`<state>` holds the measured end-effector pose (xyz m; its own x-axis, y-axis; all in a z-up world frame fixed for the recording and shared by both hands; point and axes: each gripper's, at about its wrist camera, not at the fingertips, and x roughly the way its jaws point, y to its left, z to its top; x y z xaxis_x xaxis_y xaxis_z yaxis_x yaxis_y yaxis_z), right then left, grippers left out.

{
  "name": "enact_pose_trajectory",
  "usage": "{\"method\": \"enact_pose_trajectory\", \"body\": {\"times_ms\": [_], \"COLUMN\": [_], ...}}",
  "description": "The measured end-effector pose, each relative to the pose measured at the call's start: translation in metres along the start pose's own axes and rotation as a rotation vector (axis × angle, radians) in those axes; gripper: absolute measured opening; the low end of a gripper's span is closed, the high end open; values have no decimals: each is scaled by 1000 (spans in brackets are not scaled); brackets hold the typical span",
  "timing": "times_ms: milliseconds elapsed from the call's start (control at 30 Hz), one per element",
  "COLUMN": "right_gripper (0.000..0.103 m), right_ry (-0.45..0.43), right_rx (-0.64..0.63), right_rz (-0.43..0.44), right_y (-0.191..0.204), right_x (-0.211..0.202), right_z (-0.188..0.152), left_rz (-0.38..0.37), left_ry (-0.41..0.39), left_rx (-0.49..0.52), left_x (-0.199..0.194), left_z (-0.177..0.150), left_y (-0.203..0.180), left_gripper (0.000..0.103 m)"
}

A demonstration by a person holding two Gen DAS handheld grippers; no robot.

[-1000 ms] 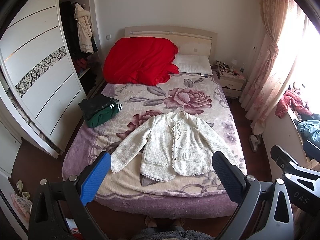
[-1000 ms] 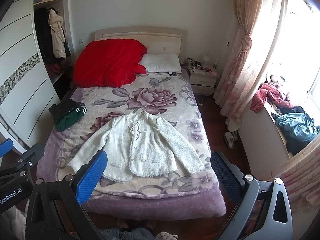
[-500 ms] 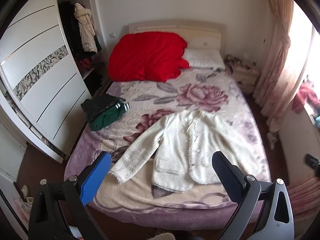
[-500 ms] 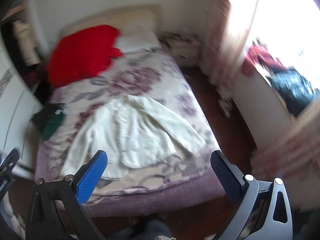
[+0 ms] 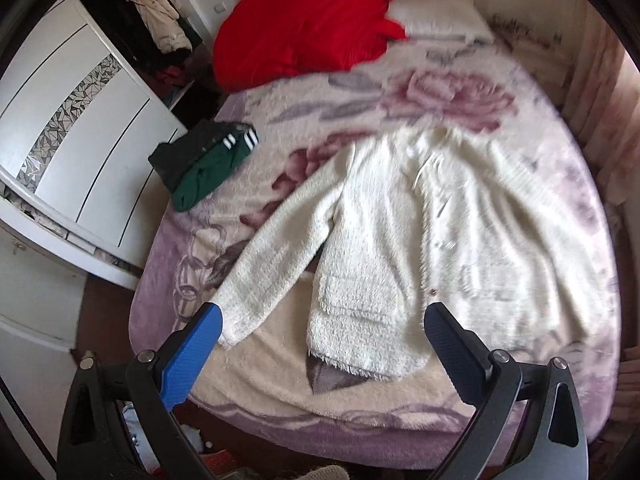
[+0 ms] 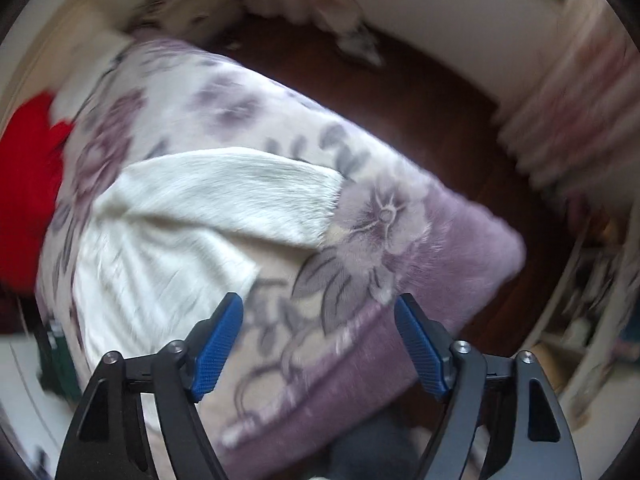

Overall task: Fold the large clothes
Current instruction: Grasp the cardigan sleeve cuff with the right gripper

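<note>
A white fuzzy jacket (image 5: 420,220) lies flat, front up, on the floral bed blanket (image 5: 360,396), sleeves spread out. My left gripper (image 5: 320,320) is open and empty, above the bed's foot edge near the left sleeve cuff (image 5: 236,320) and the hem. In the blurred right wrist view, the jacket's right sleeve (image 6: 224,196) lies on the blanket (image 6: 360,320) near the bed's corner. My right gripper (image 6: 320,316) is open and empty, just below the sleeve end.
A folded green and black garment (image 5: 208,160) sits at the bed's left edge. A red duvet (image 5: 304,24) lies at the head. A white wardrobe (image 5: 80,140) stands left. Dark wood floor (image 6: 420,92) and curtains (image 6: 580,92) lie right of the bed.
Both grippers have moved down and forward toward the bed. The right one swung toward the right sleeve near the bed corner. Both stay open.
</note>
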<state>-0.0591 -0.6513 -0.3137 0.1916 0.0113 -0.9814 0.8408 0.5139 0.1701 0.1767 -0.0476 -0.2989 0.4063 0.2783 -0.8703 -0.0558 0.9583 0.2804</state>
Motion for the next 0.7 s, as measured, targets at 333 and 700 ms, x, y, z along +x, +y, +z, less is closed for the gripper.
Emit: {"method": "enact_pose_trajectory", "body": {"times_ms": [333,700], "right_gripper": [80,13], "right_ry": [88,-161], "right_rx": [129,-6], "right_rz": [140,168], "right_y": [-21,28], "right_x": [276,219], "right_z": [93,140], "left_rz": [46,-77], "left_ry": [198,159], "left_rx": [-13,142], "left_x": [140,162], "left_z": [-28,-7], "left_y": [-101,-211], "left_gripper": [103,103]}}
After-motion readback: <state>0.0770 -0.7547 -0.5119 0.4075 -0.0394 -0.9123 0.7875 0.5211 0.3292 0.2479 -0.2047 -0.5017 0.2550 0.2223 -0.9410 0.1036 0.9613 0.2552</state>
